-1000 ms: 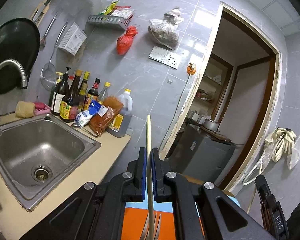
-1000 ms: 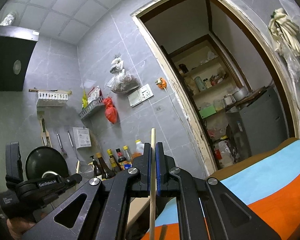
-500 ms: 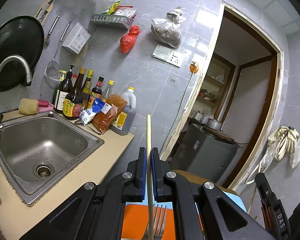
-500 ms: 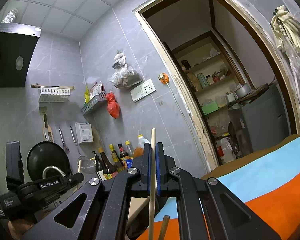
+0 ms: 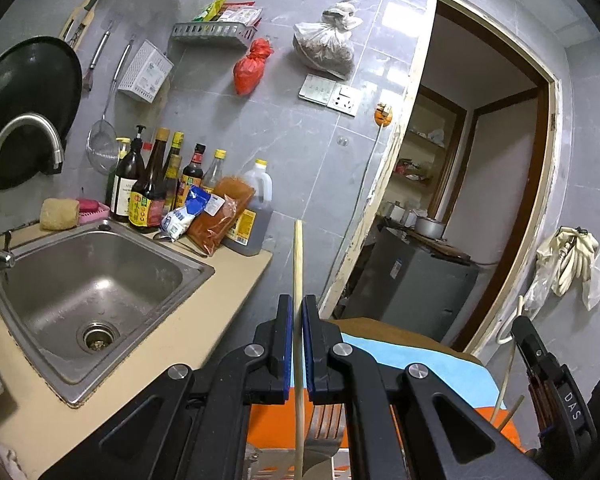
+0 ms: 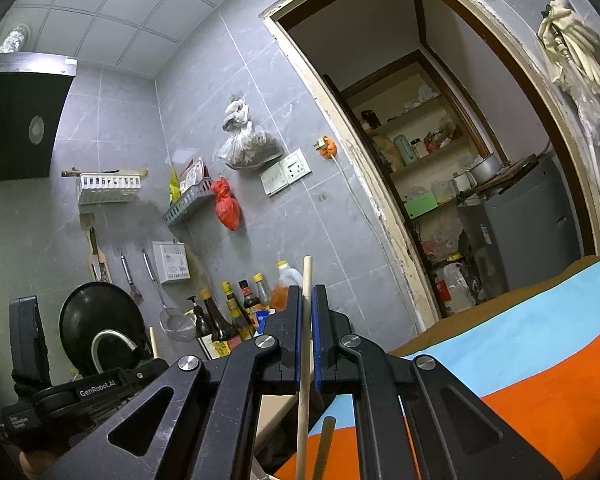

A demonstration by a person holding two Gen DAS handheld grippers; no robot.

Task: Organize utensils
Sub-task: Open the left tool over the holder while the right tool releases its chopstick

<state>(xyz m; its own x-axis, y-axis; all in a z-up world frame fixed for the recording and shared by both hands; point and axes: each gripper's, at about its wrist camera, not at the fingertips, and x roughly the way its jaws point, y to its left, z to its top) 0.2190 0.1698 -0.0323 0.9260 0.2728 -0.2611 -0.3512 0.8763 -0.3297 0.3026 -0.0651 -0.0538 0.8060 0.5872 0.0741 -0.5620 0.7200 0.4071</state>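
Observation:
My left gripper (image 5: 298,300) is shut on a pale wooden chopstick (image 5: 298,256) that stands upright between its blue pads. Below it a metal fork (image 5: 326,424) lies over a white slotted rack (image 5: 260,458) on the orange and blue cloth (image 5: 428,364). My right gripper (image 6: 307,292) is likewise shut on an upright wooden chopstick (image 6: 307,276). A second, darker stick (image 6: 324,440) pokes up beneath it. Each gripper shows in the other's view: the right gripper (image 5: 556,396) at the right edge, the left gripper (image 6: 60,392) at the lower left.
A steel sink (image 5: 96,276) with a curved tap (image 5: 24,132) sits in the beige counter (image 5: 204,320) on the left. Sauce bottles (image 5: 152,188) and packets line the tiled wall. A black wok (image 5: 24,92) hangs above. A doorway with a grey appliance (image 5: 412,280) opens on the right.
The left view has shifted a little, and the fork below the left gripper shows more. Both grippers still hold their chopsticks the same way.

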